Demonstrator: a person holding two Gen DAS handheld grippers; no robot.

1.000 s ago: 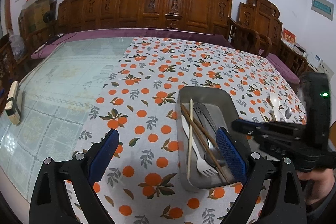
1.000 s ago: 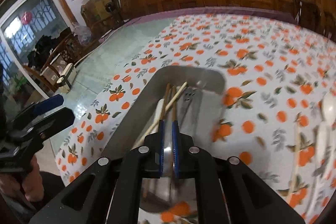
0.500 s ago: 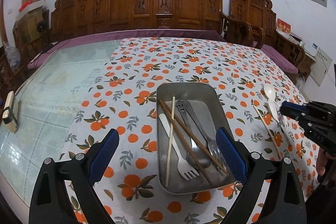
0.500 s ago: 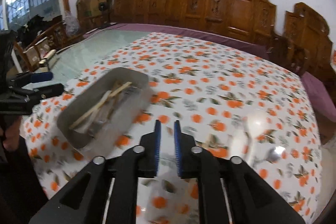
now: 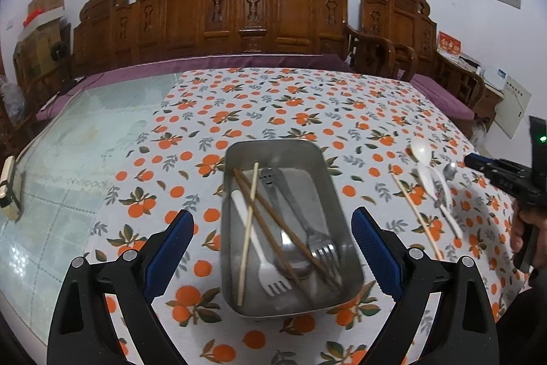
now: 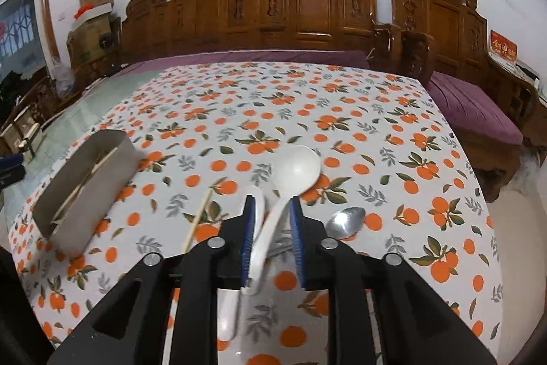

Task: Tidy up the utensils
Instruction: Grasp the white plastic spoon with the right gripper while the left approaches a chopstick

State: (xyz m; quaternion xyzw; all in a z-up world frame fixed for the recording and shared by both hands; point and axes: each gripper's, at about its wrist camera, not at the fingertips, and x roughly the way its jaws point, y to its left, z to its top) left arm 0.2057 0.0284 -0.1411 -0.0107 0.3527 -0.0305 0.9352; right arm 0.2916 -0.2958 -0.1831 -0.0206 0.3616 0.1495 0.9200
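A metal tray [image 5: 239,153] on the orange-print cloth holds chopsticks [image 5: 270,214], a metal fork [image 5: 307,231] and a white plastic fork [image 5: 259,248]. It shows at the left in the right wrist view [image 6: 112,163]. My left gripper [image 5: 271,242] is open above the tray's near end. My right gripper [image 6: 271,221] is open, its blue pads either side of the handle of a large white spoon [image 6: 297,166]. A second white spoon [image 6: 256,204], a metal spoon [image 6: 345,221] and one chopstick [image 6: 198,221] lie beside it. The right gripper shows at the right edge [image 5: 478,165].
Carved wooden benches [image 6: 307,5] with purple cushions line the far side. Bare glass tabletop [image 5: 68,159] lies left of the cloth, with a small block [image 5: 8,190] at its left edge.
My right gripper has swung away from the tray to the loose spoons on the right and opened. My left gripper has stayed open over the tray.
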